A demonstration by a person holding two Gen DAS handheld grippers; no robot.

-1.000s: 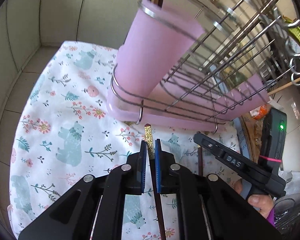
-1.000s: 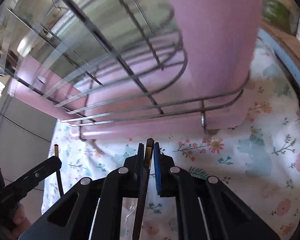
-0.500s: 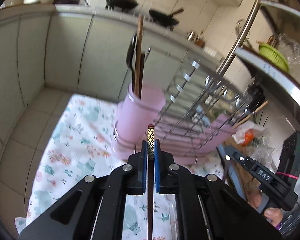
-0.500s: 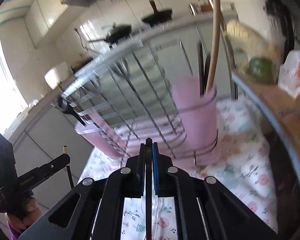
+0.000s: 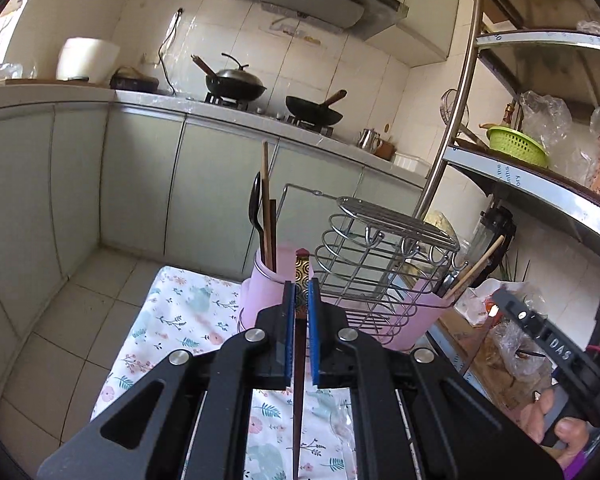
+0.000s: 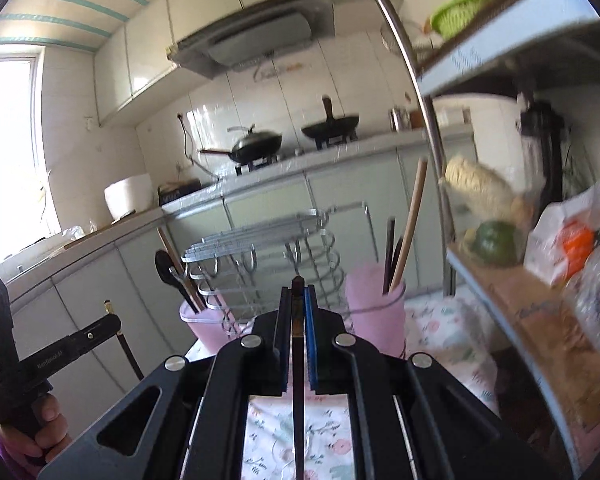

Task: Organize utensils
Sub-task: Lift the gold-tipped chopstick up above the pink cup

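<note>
A: Each claw is clamped on 1 dark chopstick: the left claw (image 5: 299,300) on a dark chopstick with a gold-patterned top (image 5: 301,276), the right claw (image 6: 297,304) on a plain dark chopstick (image 6: 297,292).

B: Done so far?

A: Some utensils stand in the 2 pink plastic cups (image 5: 268,280) of the wire dish rack (image 5: 384,248) on the floral-cloth counter (image 5: 180,316). I judge these 2 remain to be dropped in.

B: Views differ?

A: The right view shows the right cup (image 6: 374,304) closer.
</note>
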